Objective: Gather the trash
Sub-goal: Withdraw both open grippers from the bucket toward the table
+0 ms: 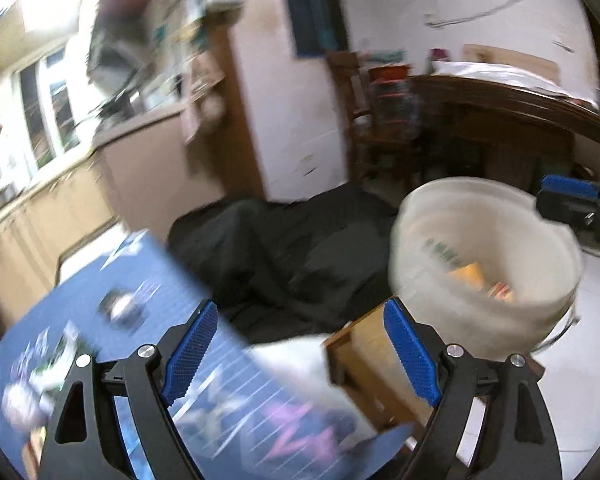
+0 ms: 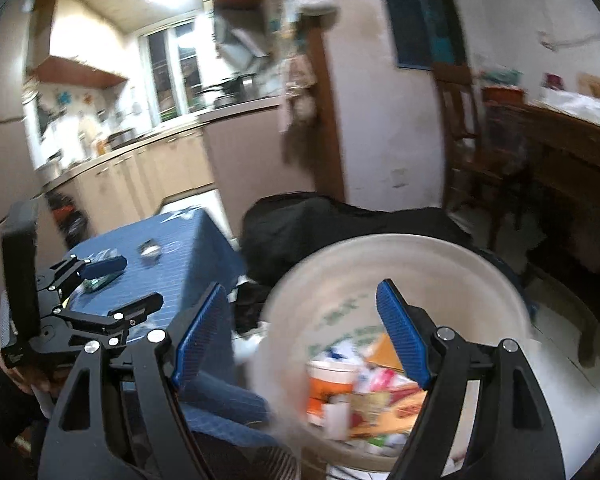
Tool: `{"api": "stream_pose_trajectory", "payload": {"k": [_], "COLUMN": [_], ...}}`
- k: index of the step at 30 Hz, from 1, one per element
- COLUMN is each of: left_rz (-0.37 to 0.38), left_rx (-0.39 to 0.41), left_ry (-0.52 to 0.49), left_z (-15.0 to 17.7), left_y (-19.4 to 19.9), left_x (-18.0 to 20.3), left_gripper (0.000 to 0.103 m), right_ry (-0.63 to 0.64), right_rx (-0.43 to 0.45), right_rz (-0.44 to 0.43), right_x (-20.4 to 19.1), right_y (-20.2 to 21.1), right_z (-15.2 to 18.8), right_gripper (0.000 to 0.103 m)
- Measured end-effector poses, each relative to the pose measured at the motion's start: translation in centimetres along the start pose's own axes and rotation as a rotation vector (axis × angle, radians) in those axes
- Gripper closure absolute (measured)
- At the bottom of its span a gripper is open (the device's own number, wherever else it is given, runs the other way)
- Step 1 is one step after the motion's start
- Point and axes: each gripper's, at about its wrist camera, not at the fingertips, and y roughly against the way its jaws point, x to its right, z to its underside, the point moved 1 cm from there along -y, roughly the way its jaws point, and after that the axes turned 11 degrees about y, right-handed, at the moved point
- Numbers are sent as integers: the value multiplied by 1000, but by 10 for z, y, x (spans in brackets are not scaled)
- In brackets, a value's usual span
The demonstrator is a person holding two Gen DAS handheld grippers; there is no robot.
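White bucket (image 2: pixel 440 264) of trash sits under your empty right gripper (image 2: pixel 300 336).
Both claws apart, left gripper (image 1: pixel 296 354) too; next, reach for scraps on the blue tablecloth (image 2: pixel 180 256).

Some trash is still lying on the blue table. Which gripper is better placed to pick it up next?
Left. The left gripper is open over the blue table, near the small trash. The right gripper is open too, but it is over the white bucket.
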Motion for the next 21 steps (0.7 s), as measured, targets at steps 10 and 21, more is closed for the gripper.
{"api": "stream_pose_trajectory", "payload": {"k": [10,21], "left_rz": [-199,-223], "left_rx": [-93,-102], "left_ry": [174,197], "left_z": [64,121], "left_y": [37,119], "left_x": [-131,-249], "left_gripper": [17,16], "right_ry": [122,213], "right_rx": [-65,-173], "right_rz": [-228,-409], "right_x": [-99,-195], "right_y": [-62,-113], "right_z": [-12,-6], "right_gripper": [29,21]}}
